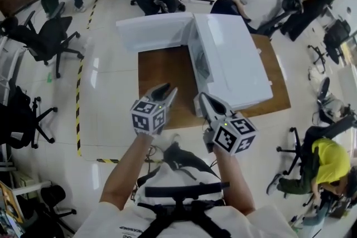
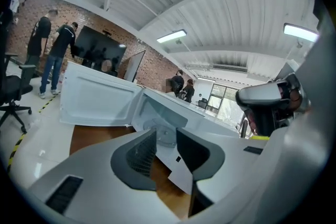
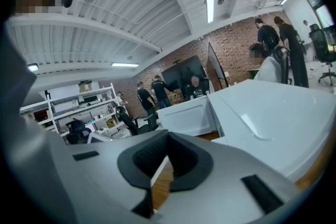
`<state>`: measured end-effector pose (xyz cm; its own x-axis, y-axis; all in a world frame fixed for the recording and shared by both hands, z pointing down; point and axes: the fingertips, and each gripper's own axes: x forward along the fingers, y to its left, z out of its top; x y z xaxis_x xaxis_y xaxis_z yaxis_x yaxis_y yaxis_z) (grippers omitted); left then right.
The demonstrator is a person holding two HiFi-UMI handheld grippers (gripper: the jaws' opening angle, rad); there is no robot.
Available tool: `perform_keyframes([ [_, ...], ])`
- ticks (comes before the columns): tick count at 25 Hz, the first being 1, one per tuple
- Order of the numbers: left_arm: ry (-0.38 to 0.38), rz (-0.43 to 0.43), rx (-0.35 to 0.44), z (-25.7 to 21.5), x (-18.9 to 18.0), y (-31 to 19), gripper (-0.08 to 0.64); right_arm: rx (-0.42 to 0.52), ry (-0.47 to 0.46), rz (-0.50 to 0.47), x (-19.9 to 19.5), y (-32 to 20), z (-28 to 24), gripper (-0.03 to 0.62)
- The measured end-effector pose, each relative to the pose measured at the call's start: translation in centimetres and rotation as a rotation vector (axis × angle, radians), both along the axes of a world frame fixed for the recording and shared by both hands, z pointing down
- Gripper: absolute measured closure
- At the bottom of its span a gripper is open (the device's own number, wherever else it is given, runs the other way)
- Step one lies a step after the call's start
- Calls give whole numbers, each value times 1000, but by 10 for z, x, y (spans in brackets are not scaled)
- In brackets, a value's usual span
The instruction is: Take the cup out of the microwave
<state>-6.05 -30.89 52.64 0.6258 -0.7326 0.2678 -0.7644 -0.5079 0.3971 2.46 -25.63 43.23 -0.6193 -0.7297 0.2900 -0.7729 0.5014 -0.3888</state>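
Brick walls (image 3: 236, 44), pale glossy floor (image 1: 111, 97) — office chairs (image 1: 50, 36), perhaps shelving (image 3: 68, 107) behind.

White tee (image 1: 114, 220), blk harness (image 1: 179, 192); grey L tongs (image 1: 170, 89), R tongs (image 1: 202, 97).

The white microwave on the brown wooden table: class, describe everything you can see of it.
The white box-shaped microwave stands on the brown wooden table, towards its right side in the head view. Its casing looks like painted metal. The white door is swung fully open, out to the left. The left gripper view looks into the cavity: a round clear glass turntable lies on its floor, and no cup shows in the visible part. Only the table is seen touching it.
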Motion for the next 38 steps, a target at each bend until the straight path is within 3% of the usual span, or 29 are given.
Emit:
perform_keyframes([
  [14, -166, 281, 57, 67, 83, -108, 222, -11, 10, -11, 13, -44, -7, 588],
  [20, -235, 385, 70, 101, 111, -141, 210, -15, 14, -34, 8, -53, -6, 588],
  [30, -244, 403, 12, 132, 137, -175, 209, -33, 46, -27, 14, -70, -2, 586],
  [38, -271, 439, 24, 138, 152, -193, 198, -43, 41, -21, 15, -79, -1, 586],
])
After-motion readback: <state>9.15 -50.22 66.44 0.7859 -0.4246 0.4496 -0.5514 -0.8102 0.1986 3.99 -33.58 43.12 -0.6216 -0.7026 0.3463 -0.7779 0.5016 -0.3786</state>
